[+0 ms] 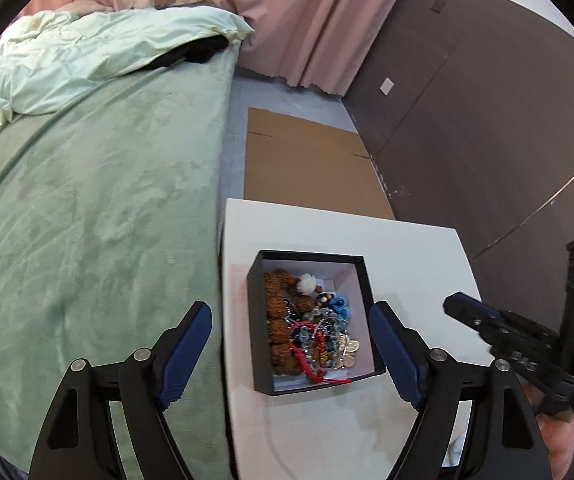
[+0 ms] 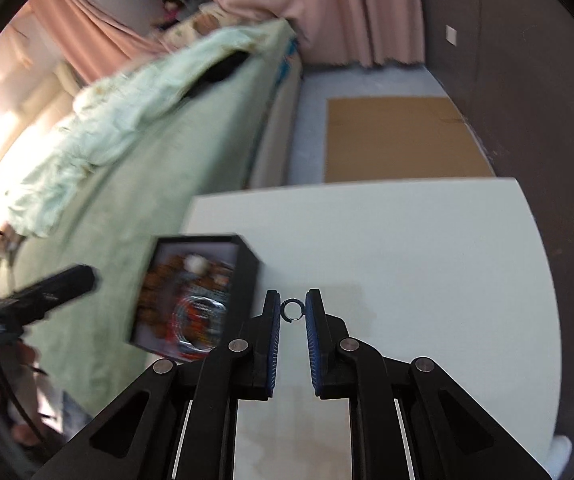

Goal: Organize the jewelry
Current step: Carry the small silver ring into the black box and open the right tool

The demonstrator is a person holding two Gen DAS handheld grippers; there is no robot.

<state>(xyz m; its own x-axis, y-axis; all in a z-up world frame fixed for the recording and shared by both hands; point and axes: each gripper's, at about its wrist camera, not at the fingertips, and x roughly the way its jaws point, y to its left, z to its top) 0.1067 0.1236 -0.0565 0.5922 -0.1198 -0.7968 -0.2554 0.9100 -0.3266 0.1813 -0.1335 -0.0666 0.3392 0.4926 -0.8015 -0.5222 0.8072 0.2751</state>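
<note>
Green cloth covers the big bed [image 1: 87, 220], and a pale green blanket [image 1: 87, 48] is bunched up at its far end. Pink curtains [image 1: 307, 20] hang past the bed, next to a dark brown wall [image 1: 487, 120]. A flat piece of brown cardboard [image 1: 303, 160] lies on the floor between the bed and the wall. A white table [image 1: 407, 248] stands right beside the bed. On the table sits a black box [image 1: 311, 320] with white walls inside and no lid on it. The box is full of jewelry [image 1: 307, 328]: brown beads, a white bead, blue beads, a red string bracelet and some gold coin shapes, all in a heap. The left gripper [image 1: 291, 344] hangs over the box with its blue fingers [image 1: 185, 352] spread wide, one on each side of the box, holding nothing. The right gripper [image 2: 293, 314] is over the bare table just to the right of the box. Its fingers are close together and pinch a small dark ring [image 2: 292, 309] between their tips.
</note>
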